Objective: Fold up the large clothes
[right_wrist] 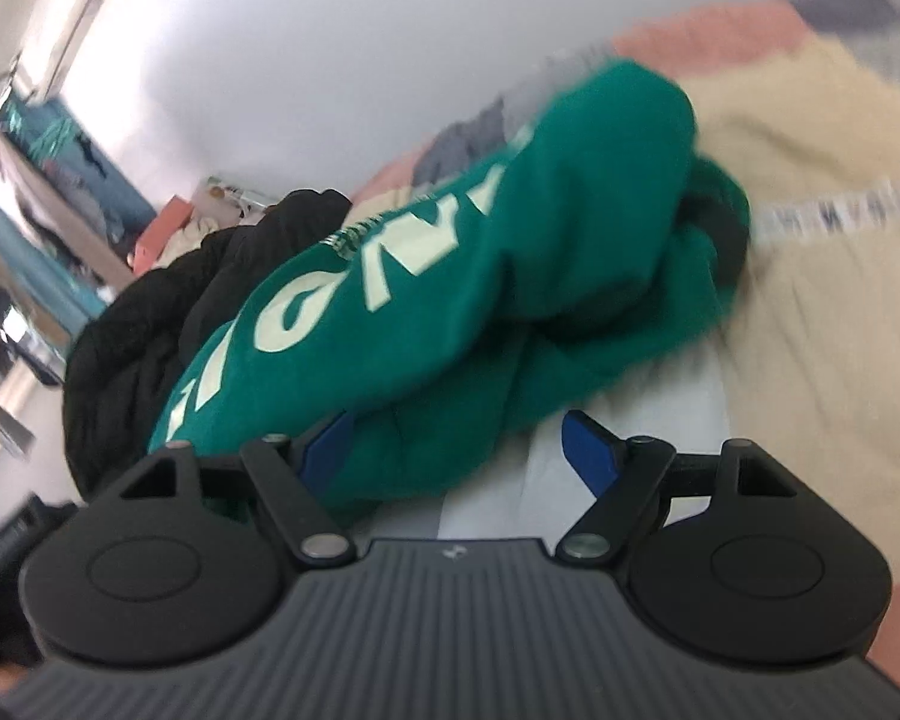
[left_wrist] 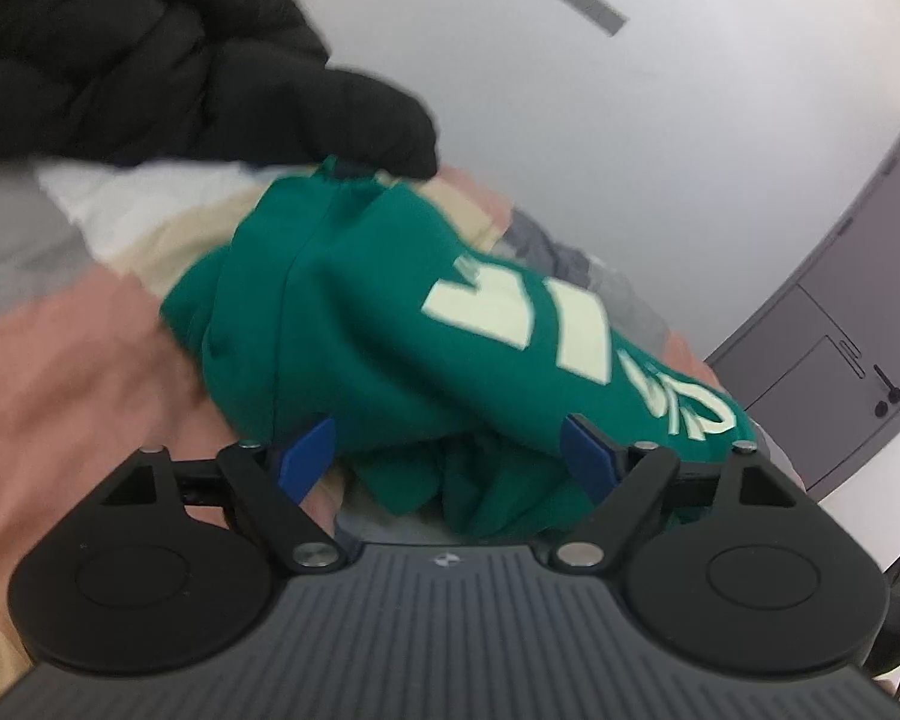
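Jaws first: on the left gripper (left_wrist: 450, 456) they stand wide apart, with a bunched fold of the green sweatshirt (left_wrist: 354, 312) lying between the blue pads (left_wrist: 306, 456) but not pinched. On the right gripper (right_wrist: 459, 450) they are wide too; the left pad sits against the garment's near edge, while the right pad hangs over a pale sheet (right_wrist: 600, 462), clear of the cloth.

We judge this to be an early step. The sweatshirt is crumpled in a heap on the bed (left_wrist: 60, 372), not yet laid flat, so nothing is folded. Our next move calls for closing each gripper on a true edge, a hem or shoulder if we can find one, then lifting and spreading the cloth so it lies smooth. Both views are blurred, so which seam is nearest we cannot tell.

In the left view the heap's long axis runs from the near right, where the cream lettering (left_wrist: 510, 312) shows, away to the far left. In the right view it runs from near left to far right. The printed side faces up.

Beyond the heap, at its far end in the left view, a black puffy jacket (left_wrist: 150, 60) lies touching it. Behind both stands a white wall (left_wrist: 690, 120).
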